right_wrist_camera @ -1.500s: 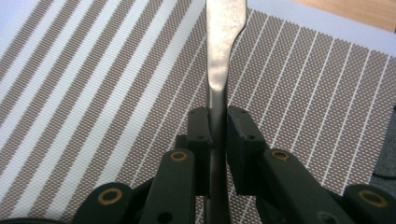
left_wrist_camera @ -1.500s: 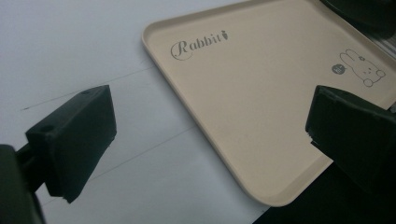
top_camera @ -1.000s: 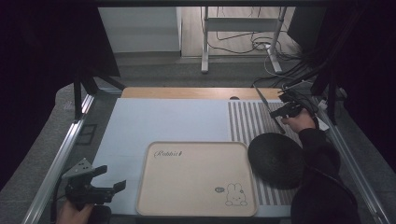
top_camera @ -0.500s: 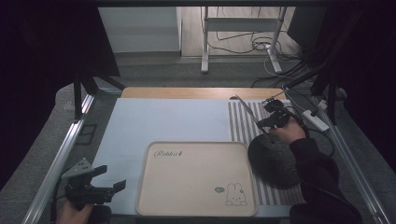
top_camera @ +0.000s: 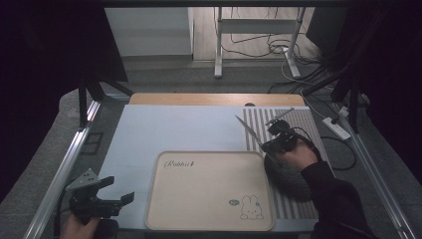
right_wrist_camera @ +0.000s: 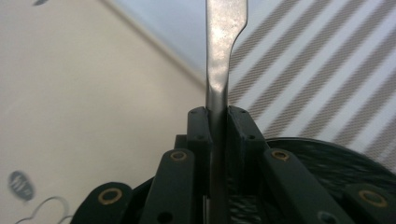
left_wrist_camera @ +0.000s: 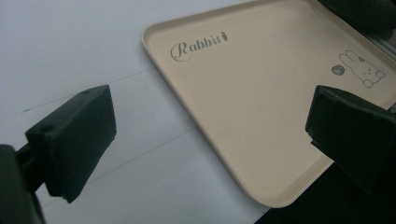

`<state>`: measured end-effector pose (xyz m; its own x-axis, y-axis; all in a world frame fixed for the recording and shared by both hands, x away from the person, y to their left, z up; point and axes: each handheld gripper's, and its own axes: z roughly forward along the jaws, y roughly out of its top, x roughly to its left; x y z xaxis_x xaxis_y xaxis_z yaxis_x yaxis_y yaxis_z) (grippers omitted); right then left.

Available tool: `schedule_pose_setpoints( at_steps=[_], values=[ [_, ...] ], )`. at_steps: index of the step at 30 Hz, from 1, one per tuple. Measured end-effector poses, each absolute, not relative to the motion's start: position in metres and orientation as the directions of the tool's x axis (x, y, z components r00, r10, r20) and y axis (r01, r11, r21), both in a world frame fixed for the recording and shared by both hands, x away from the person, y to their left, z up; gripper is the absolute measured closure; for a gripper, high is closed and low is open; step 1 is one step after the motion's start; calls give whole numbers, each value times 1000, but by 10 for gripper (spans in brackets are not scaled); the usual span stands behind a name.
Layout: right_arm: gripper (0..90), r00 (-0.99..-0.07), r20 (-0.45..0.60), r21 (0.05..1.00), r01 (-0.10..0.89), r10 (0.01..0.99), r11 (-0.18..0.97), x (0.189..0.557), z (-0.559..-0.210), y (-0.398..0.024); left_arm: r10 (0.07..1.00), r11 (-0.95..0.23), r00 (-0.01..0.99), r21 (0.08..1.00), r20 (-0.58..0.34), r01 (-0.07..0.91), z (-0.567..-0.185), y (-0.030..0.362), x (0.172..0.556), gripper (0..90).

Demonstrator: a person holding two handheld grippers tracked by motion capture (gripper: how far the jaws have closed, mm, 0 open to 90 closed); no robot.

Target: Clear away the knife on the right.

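I'm clamping my right gripper (top_camera: 272, 143) on a metal knife (top_camera: 249, 132), its long axis running straight ahead of the jaws, blade angling up. Its tip is cut off in the right gripper view. My left gripper (top_camera: 119, 190) is hanging wide open, empty.

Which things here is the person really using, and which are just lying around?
In use:
- right tongs, shut on the metal knife
- beige rabbit tray
- dark round plate, under the right hand

Just lying about:
- striped mat
- left tongs, open, holding nothing
- cables on the floor
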<state>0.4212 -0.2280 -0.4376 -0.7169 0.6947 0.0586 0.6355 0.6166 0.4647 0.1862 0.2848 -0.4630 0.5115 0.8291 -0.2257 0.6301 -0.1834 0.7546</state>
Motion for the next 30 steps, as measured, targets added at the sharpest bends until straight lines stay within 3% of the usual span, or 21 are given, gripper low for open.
schedule_pose_setpoints(
  at_steps=[17,30],
  values=[
    [801,-789,109,387,594,605,705,362,-454,-172,829,-183,511,755,-226,630,-463,285,187,28],
    [793,-798,163,217,603,580,768,331,-494,-140,829,-183,512,755,-226,630,-463,285,187,28]
  ],
)
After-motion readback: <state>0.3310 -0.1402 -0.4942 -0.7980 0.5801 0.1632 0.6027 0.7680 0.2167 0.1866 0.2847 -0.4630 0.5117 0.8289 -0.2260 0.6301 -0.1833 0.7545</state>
